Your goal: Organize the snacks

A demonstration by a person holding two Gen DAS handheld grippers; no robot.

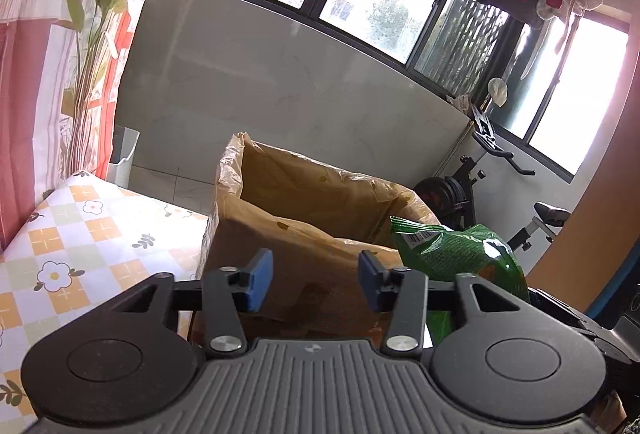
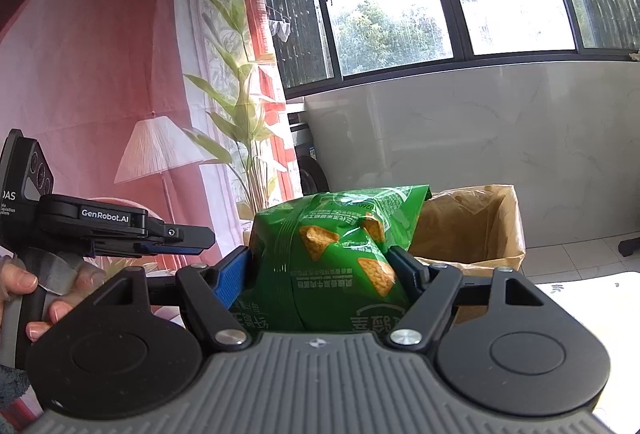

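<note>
On the left we note a table covered with a checked, flowered cloth. The left gripper hangs above it with its jaws apart and nothing between the blue pads; through the gap we see only the near wall of the cardboard box, which stands on the table and is lined with clear plastic. In the right wrist view we see the same gripper from the side at the left edge, held by a hand.

Moving right, we record the green snack bag squarely between the jaws of the right gripper. Both pads press into its sides and the bag bulges above and below them, so we judge it gripped. The bag sits upside down, its print inverted. It is raised beside the box's right corner, in front of the open top.
</note>
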